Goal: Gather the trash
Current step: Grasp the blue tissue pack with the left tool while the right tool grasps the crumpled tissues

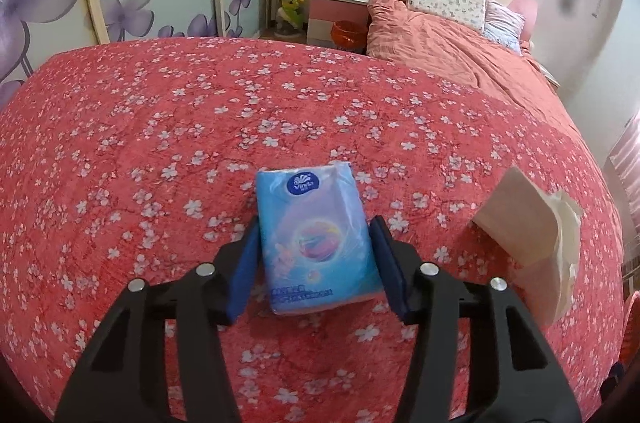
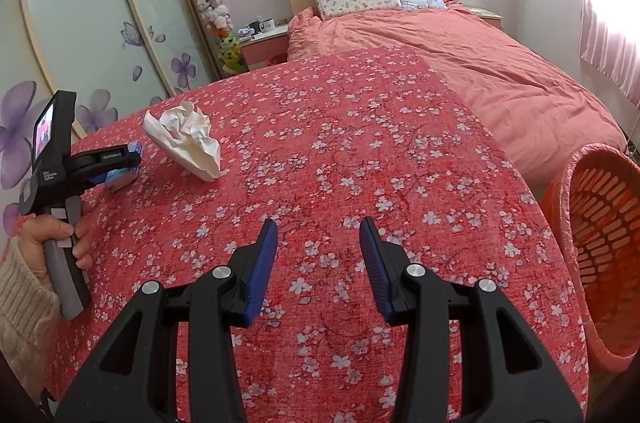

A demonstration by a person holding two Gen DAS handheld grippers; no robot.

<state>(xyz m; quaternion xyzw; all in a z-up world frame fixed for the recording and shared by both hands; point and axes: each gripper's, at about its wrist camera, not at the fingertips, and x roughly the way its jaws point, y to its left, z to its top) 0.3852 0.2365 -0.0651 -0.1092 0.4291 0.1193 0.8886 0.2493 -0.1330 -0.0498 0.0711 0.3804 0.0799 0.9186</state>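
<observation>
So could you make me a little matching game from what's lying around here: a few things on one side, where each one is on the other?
Things:
1. blue tissue pack
2. crumpled tissue
3. orange basket
4. right hand-held gripper

Places:
A. beside the table, at its right edge
B. between the blue pads of the left hand-held gripper
C. over bare flowered cloth, nothing between its pads
D. loose on the cloth, just right of the pack

Pairs: 1-B, 2-D, 3-A, 4-C
</observation>
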